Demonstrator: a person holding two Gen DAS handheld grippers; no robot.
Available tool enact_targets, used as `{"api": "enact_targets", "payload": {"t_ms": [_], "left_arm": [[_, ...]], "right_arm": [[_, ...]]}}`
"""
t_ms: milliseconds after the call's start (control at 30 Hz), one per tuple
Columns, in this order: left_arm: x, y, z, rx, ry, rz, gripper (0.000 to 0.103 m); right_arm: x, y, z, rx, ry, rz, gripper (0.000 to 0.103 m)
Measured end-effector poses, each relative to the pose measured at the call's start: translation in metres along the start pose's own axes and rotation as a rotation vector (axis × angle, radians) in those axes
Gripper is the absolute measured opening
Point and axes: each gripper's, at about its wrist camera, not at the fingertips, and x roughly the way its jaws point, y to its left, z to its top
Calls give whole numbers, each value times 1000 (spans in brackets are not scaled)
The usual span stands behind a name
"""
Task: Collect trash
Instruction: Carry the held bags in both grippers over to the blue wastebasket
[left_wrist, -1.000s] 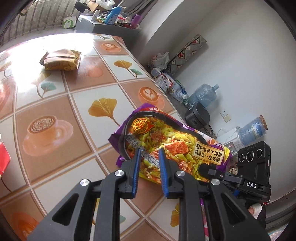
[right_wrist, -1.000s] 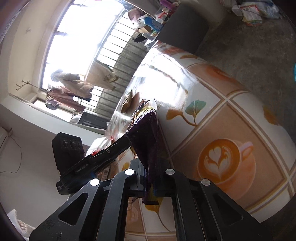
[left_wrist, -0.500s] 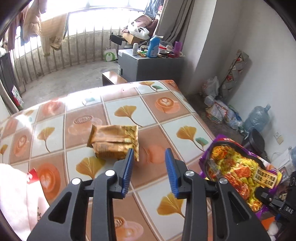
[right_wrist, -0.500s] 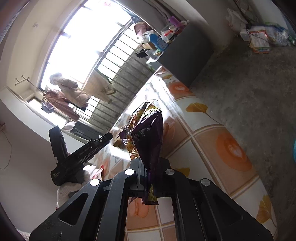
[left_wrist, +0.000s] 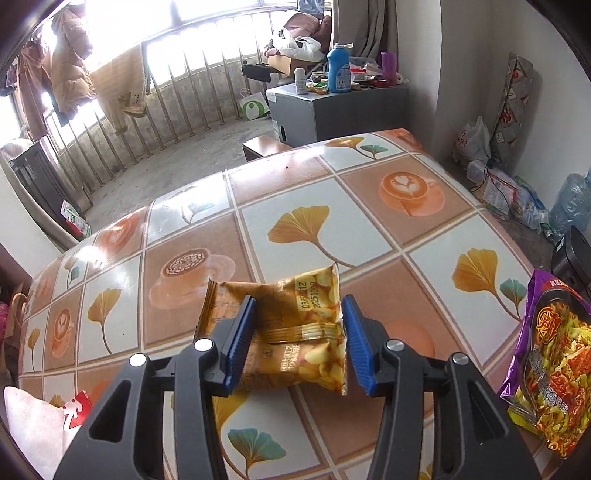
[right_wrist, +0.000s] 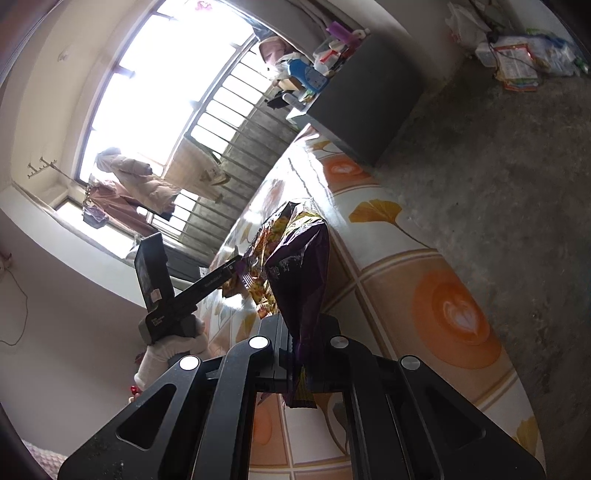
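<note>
1. Your left tongs (left_wrist: 297, 343) stand wide apart, one blue pad (left_wrist: 240, 343) on each side of the gold snack wrapper (left_wrist: 291, 332). The left pad overlaps the wrapper's left part; the right pad sits just beside its torn right edge. I cannot tell whether either pad presses on it.
2. The gold snack wrapper lies flat on the table (left_wrist: 332, 229), on the tiled cloth with coffee cups and ginkgo leaves.
3. Your right tongs (right_wrist: 308, 360) are clamped narrow on the bottom edge of the purple noodle packet (right_wrist: 299, 280), which stands upright above them, over the table's edge.
4. From the left camera, that purple noodle packet (left_wrist: 550, 369) shows at the far right, beside the table.
</note>
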Motion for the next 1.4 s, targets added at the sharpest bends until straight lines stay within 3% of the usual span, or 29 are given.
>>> {"api": "enact_targets", "payload": {"t_ms": [400,667,800,967,1100,1167,1233,1333,1400], "left_arm": [[-15,-8,-8,23,-3,-29,19],[-65,-18,-28,-7,-34,-209,13],[-99,-45,-29,4,-59,-361,12],[-137,-122,-11,121,-95,-574,12],[-156,-214,-1,264,-70,-752,12],[-156,-267,-3,339,-12,-831,13],[-147,-325,-11,411,95,-894,13],[-124,-404,-29,503,245,-922,13],[-102,-447,-44,543,342,-925,13]], "right_arm": [[-10,-2,0,21,-21,38,3],[-35,-11,-3,77,-68,98,3],[-57,-18,0,114,-131,115,3],[-118,-40,9,149,-310,64,3],[-172,-76,7,226,-487,-123,3],[-191,-103,1,303,-524,-255,3],[-202,-131,-3,386,-511,-379,3],[-211,-178,-16,540,-458,-518,5],[-213,-204,-24,625,-438,-555,7]]}}
